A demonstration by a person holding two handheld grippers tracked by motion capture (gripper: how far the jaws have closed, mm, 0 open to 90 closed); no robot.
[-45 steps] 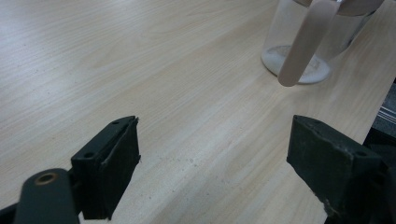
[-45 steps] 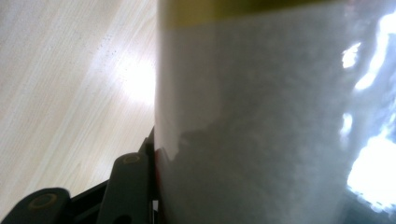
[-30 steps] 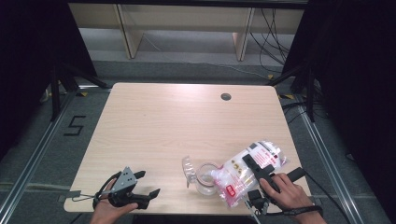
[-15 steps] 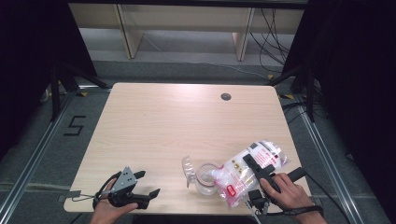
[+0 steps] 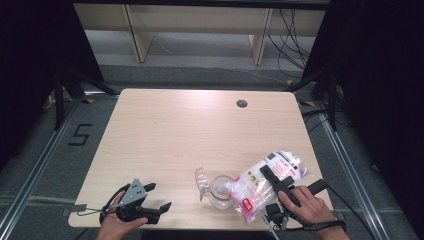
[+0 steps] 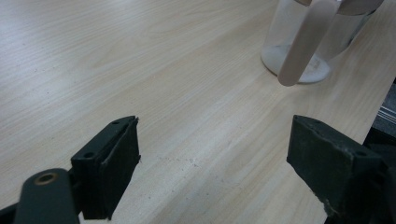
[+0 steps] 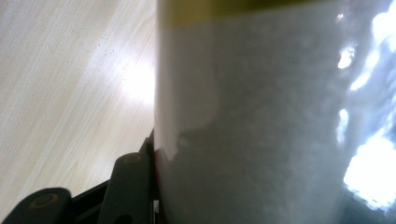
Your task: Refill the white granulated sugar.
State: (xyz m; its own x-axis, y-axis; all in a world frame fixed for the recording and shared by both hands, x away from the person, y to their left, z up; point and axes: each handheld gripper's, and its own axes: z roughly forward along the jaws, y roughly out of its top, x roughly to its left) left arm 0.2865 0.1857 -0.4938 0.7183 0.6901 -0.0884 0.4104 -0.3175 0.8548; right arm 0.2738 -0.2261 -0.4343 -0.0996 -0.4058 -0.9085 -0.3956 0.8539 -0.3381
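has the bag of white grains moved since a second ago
No. The bag of white grains lies at the same spot beside the clear jug, the same way off the table's right edge.

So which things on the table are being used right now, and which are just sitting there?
Being used:
- bag of white powder, tipped over the jar and clamped in the right gripper
- clear glass jar with its flip lid open

Just there:
- left gripper, open and holding nothing, near the table's front edge
- round cable hole in the table
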